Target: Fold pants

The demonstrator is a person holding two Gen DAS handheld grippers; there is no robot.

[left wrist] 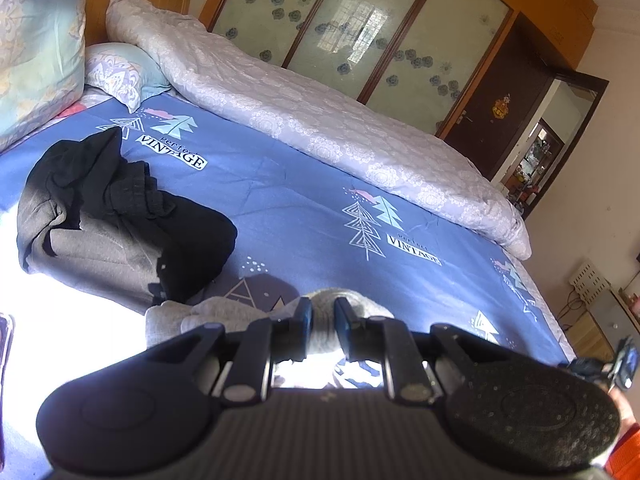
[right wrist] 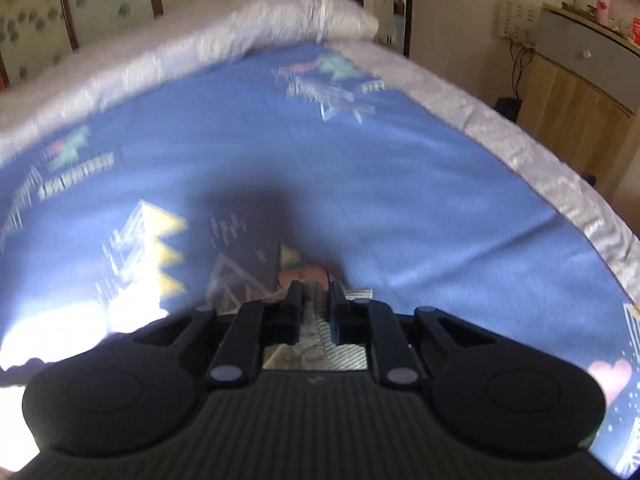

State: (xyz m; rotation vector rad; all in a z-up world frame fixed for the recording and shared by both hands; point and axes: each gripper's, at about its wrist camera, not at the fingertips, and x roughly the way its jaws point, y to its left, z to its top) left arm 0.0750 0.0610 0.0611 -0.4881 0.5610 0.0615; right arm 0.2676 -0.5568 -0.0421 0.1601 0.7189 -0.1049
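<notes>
In the left wrist view my left gripper (left wrist: pixel 322 308) is shut on a bunch of light grey pants fabric (left wrist: pixel 340 300), which bulges up between the fingers and trails left over the blue bedsheet (left wrist: pixel 304 200). In the right wrist view my right gripper (right wrist: pixel 314 292) has its fingers close together over the blue sheet (right wrist: pixel 360 184); grey woven fabric (right wrist: pixel 316 354) shows under and between them, but the view is blurred and I cannot tell if it is gripped. My right gripper also shows at the right edge of the left wrist view (left wrist: pixel 622 360).
A pile of black and grey-brown clothes (left wrist: pixel 120 216) lies on the sheet at the left. A rolled pale quilt (left wrist: pixel 320 120) runs along the far side of the bed. Pillows (left wrist: pixel 36 52) are at the head. A wardrobe (left wrist: pixel 360 32) stands behind; a cabinet (right wrist: pixel 580 92) at the foot.
</notes>
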